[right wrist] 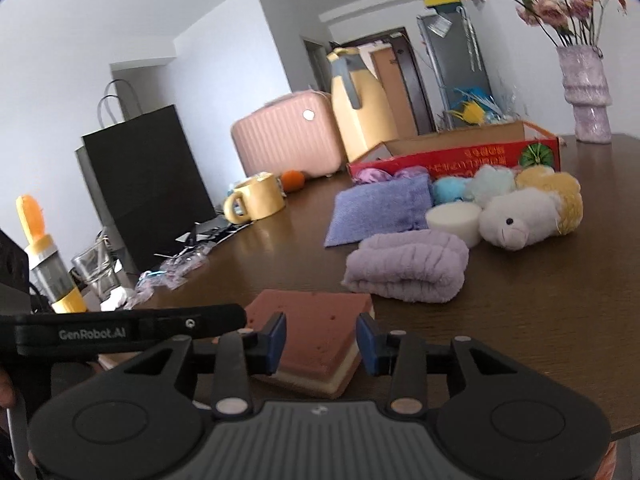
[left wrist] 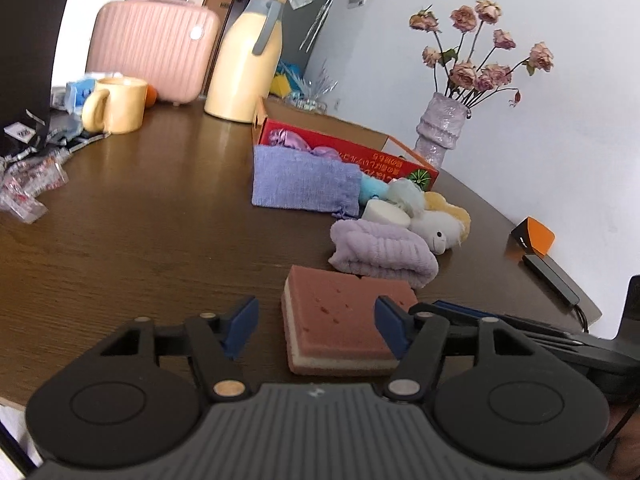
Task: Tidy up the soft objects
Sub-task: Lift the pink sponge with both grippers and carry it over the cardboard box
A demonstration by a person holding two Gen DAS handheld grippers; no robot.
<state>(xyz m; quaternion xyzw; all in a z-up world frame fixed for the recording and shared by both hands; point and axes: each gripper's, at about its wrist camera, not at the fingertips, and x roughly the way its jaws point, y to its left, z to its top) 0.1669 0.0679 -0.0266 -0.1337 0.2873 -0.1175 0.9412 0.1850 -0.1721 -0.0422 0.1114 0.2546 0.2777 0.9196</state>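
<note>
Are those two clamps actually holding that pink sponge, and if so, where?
Neither grips it. The left gripper and right gripper both stand open around the sponge, which lies flat on the table.

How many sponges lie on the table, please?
2. The layered pink sponge lies nearest, in front of both grippers. The round white sponge lies between the folded lilac towel and the plush sheep. Others may be hidden in the red box.

Glossy dark wood desk (left wrist: pixel 140 220); porous foam sponge (left wrist: pixel 340 320); fluffy lilac towel (right wrist: pixel 408 272); woven cloth pouch (left wrist: pixel 300 180); seemingly cardboard red box (right wrist: pixel 460 156)
</note>
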